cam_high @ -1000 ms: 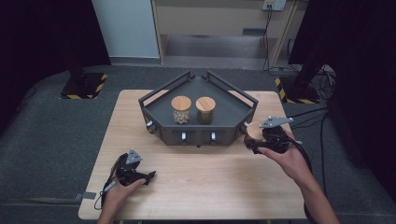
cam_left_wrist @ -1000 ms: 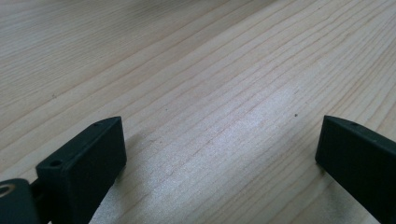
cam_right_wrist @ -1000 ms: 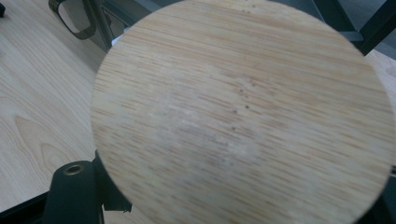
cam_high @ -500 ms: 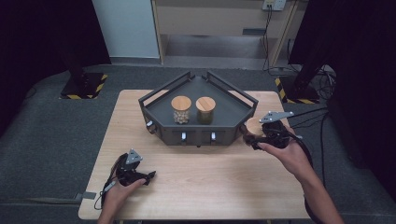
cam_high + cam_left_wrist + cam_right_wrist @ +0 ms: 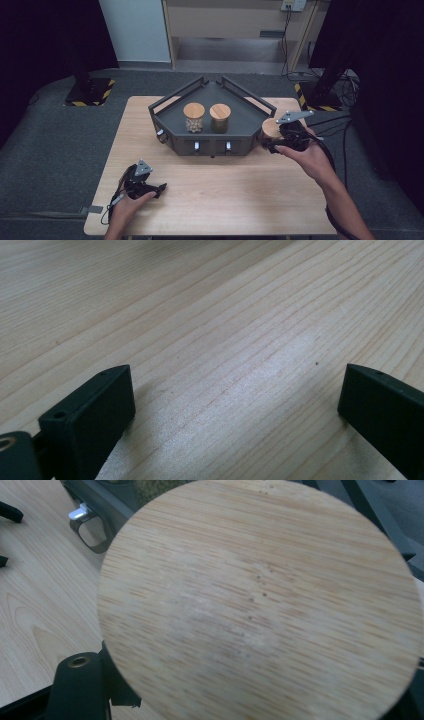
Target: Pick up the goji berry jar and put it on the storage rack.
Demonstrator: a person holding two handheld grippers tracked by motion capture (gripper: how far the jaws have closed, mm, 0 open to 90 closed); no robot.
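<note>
In the high view the right tongs (image 5: 274,141) grip a jar with a round wooden lid (image 5: 270,128), held just off the right front corner of the dark tray (image 5: 260,107), above the surface (image 5: 240,190). The right gripper view brings that lid (image 5: 260,600) up close: its grain and a few dark specks are plain, while the jar body under it is hidden. Behind the lid, that view also catches a metal latch (image 5: 80,514) on the tray's front wall (image 5: 105,500).

2 more jars stand side by side inside the tray: 1 on the left (image 5: 194,117) with pale contents, 1 on the right (image 5: 220,117) darker.

The left tongs (image 5: 161,189) rest on the surface near its front left corner, well apart from the tray. The left gripper view shows their jaws wide apart, with bare wood (image 5: 225,340) between them.
</note>
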